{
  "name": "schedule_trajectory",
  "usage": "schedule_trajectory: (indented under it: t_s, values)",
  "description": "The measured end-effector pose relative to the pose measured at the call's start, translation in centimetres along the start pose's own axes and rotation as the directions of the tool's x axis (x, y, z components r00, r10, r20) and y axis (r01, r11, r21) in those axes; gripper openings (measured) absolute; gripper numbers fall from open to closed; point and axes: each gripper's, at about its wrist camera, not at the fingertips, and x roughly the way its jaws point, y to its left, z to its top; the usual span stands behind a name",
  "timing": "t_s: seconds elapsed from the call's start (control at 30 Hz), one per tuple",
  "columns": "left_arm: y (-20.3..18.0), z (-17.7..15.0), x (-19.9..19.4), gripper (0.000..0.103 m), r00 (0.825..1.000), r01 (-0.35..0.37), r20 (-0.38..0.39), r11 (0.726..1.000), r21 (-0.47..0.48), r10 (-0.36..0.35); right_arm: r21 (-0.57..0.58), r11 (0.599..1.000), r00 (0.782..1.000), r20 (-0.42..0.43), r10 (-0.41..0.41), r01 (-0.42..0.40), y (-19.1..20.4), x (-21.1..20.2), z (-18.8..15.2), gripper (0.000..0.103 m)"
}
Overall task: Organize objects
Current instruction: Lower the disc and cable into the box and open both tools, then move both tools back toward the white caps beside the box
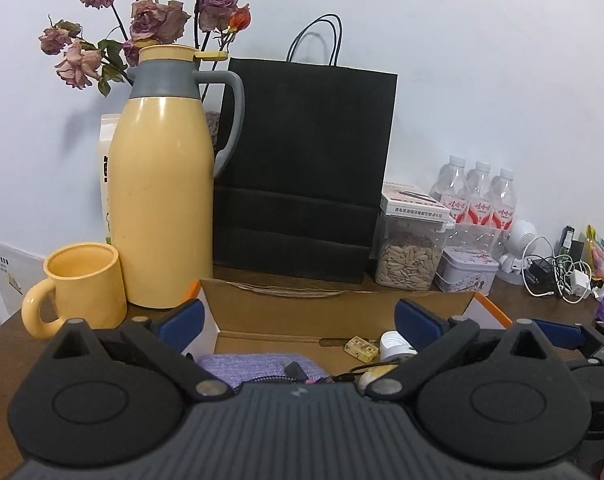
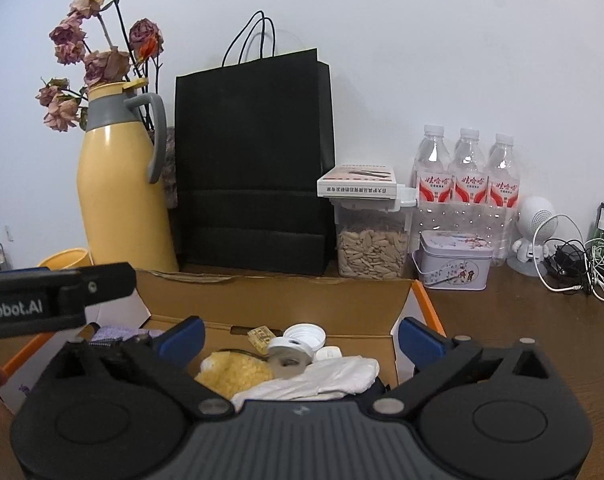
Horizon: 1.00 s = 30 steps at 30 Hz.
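Note:
An open cardboard box [image 1: 334, 308] with orange-edged flaps sits on the dark wooden table, also in the right wrist view [image 2: 278, 304]. Inside lie a purple knitted pouch [image 1: 254, 366], a small yellow tag [image 1: 361, 348], a white round lid [image 2: 304, 338], a yellow fluffy item [image 2: 234, 372] and a white cloth [image 2: 322, 380]. My left gripper [image 1: 300, 322] is open and empty over the box's left part. My right gripper [image 2: 302, 336] is open and empty over the box's right part. The left gripper's body [image 2: 54, 300] shows at the left of the right wrist view.
Behind the box stand a yellow thermos jug [image 1: 162, 184], a yellow mug [image 1: 82, 288], a black paper bag [image 1: 306, 172], dried roses [image 1: 150, 20], a seed jar [image 1: 410, 256], a small tin [image 1: 466, 274], three water bottles [image 2: 466, 176], a white speaker [image 2: 536, 232] and tangled cables [image 2: 582, 264].

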Motion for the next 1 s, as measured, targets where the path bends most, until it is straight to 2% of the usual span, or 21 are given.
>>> schedule_trajectory:
  t_s: [0.47,0.6,0.83,1.0]
  values:
    - [0.5,0.1,-2.7,0.103,1.0,0.013,0.009,1.0,-0.013,-0.013,-0.057,0.998,1.0,0.0,0.012,-0.012,0.7,-2.5,-0.4,0.103]
    - [0.2,-0.4,-4.4,0.103,0.999,0.029,0.029,0.999,0.025,-0.029,-0.088,0.996,1.0,0.007,0.03,-0.029,0.9,-4.2,-1.1,0.103]
    - [0.7,-2.2,-7.7,0.103,0.996,0.055,0.065,0.997,0.052,-0.059,-0.116,0.992,0.999,0.017,0.041,-0.038,1.4,-7.3,-3.0,0.103]
    - [1.4,-4.8,-8.7,0.103,0.998,0.059,0.009,0.995,0.078,-0.06,-0.138,0.99,0.999,-0.007,0.034,-0.034,1.8,-8.8,-5.4,0.103]
